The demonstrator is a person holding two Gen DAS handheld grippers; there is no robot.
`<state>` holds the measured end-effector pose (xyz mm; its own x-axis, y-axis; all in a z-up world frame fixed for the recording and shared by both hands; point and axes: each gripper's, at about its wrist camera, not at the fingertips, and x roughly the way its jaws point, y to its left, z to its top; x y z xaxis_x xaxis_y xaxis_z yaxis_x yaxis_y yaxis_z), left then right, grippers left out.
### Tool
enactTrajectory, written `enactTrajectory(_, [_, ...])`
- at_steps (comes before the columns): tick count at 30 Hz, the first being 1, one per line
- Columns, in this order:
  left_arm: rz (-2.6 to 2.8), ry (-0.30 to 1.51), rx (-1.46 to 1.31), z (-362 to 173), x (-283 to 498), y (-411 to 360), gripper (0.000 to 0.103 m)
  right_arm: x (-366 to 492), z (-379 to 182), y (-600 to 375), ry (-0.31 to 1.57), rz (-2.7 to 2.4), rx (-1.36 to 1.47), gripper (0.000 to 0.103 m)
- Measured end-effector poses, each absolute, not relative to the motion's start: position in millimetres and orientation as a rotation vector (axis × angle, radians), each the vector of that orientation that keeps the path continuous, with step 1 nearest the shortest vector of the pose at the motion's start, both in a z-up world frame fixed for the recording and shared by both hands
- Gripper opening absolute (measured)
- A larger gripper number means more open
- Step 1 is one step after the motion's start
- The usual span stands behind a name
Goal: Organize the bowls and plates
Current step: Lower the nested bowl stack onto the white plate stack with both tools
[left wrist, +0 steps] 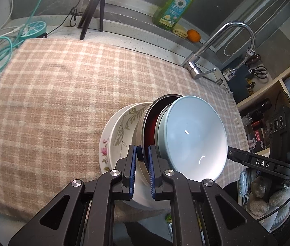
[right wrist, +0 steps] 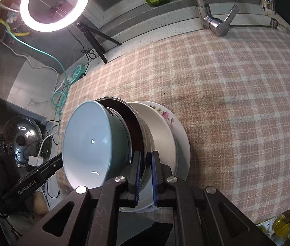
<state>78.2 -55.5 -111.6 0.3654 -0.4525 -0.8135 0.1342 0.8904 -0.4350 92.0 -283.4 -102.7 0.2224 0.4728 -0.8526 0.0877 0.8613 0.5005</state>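
Left hand-held gripper [left wrist: 142, 160] clenched on the rim of the dark steel bowl [left wrist: 147, 121], entering from 6 o'clock. Stack sat at the near edge of the checked cloth [left wrist: 63, 94] on the desk: floral plate [left wrist: 104, 149] lowest, white bowl [left wrist: 122, 127] on it, steel bowl next, pale blue bowl [left wrist: 194, 139] topmost, tilted toward 3 o'clock. Right hand-held gripper [right wrist: 145, 164] clenched on the same steel rim opposite. Faucet [left wrist: 216, 47] at 1 o'clock

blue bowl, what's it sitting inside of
The blue bowl nests in a steel bowl with a dark red inside, which sits in a white bowl on a floral plate. The steel bowl's bottom is covered.
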Motion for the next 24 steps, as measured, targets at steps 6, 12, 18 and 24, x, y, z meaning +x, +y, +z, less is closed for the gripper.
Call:
enactTrajectory(6, [-0.383, 1.142, -0.316, -113.0, 78.1, -55.0, 0.009, 92.2, -106.3, -282.8, 1.34, 0.282, 0.506, 0.009])
enactTrajectory(12, [-0.379, 1.145, -0.315, -114.4, 78.1, -54.0, 0.009, 92.8, -106.1, -281.8, 1.338, 0.284, 0.504, 0.009])
enactTrajectory(18, [-0.379, 1.15, -0.318, -116.1, 79.3, -53.1, 0.009, 93.4, -105.0, -279.7, 1.338, 0.282, 0.501, 0.009])
enactTrajectory(24, [-0.387, 1.151, -0.323, -116.5, 79.4, -51.3, 0.009, 93.5, -104.7, -278.3, 1.337, 0.278, 0.498, 0.009])
